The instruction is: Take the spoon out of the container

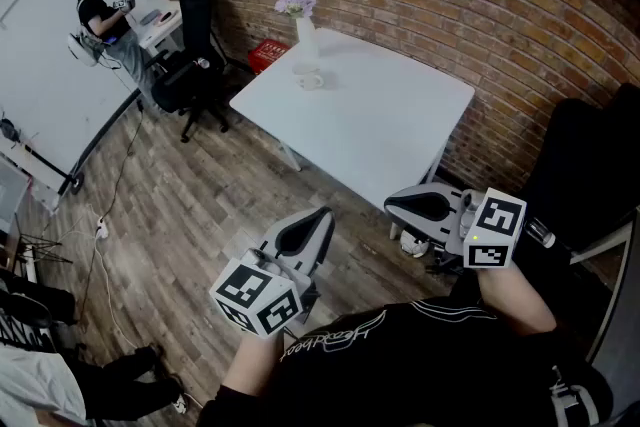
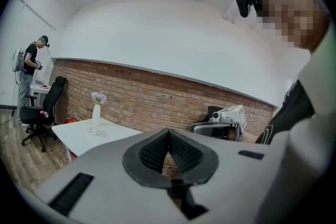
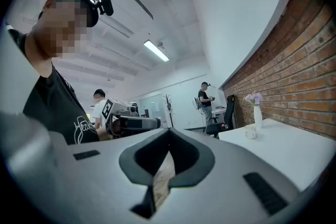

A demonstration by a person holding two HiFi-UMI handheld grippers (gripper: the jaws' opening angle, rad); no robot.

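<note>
A small white cup (image 1: 311, 78) stands at the far side of the white table (image 1: 380, 130), beside a white vase (image 1: 306, 33) of pale flowers. The cup is too small for me to tell a spoon in it. My left gripper (image 1: 318, 215) is shut and empty, held close to the body, over the wood floor short of the table. My right gripper (image 1: 392, 203) is also shut and empty, near the table's near corner. The left gripper view shows shut jaws with the cup (image 2: 94, 130) far off at the left. In the right gripper view the cup (image 3: 251, 134) sits at the right.
A black office chair (image 1: 195, 45) and a red crate (image 1: 267, 55) stand left of the table by the brick wall. A person (image 1: 100, 15) stands at a desk at the back left. Another black chair (image 1: 590, 175) is at the right. Cables lie on the floor.
</note>
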